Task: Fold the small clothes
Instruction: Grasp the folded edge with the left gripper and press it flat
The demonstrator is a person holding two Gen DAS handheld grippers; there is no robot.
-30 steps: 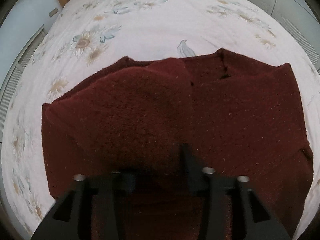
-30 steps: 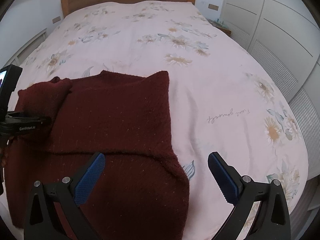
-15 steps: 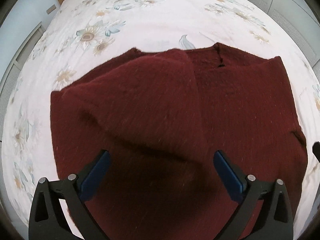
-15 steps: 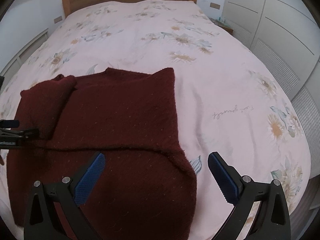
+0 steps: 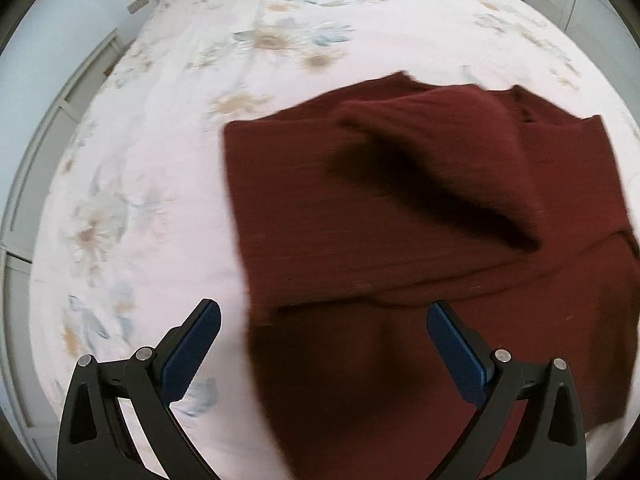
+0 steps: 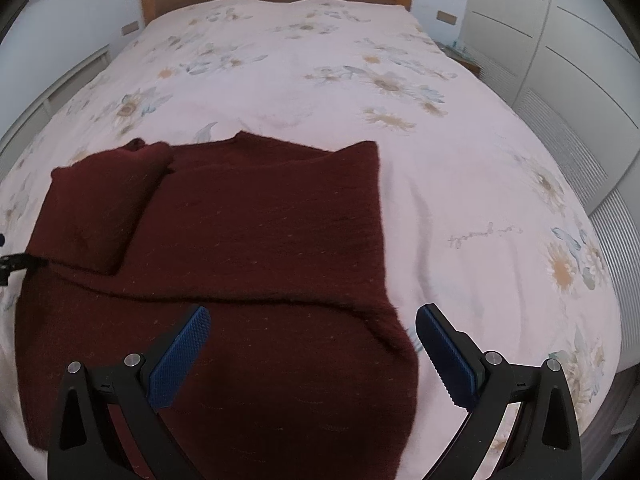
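Dark red fuzzy knit sweater [image 6: 256,232] on floral bedspread [image 6: 460,184]: sleeves folded in, body fold pending; left gripper [image 5: 323,344] and right gripper [image 6: 312,344] wide open, empty.

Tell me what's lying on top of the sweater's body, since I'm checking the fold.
A folded-in sleeve lies across the sweater at its left shoulder. What it covers there is hidden. The sweater rests on the flowered bedspread.

Your right gripper [image 6: 312,344] hovers with its fingers [image 6: 180,360] spread wide above the near right edge of the dark red sweater [image 6: 240,240], which lies partly folded on the flowered bed [image 6: 480,200], nothing between them.
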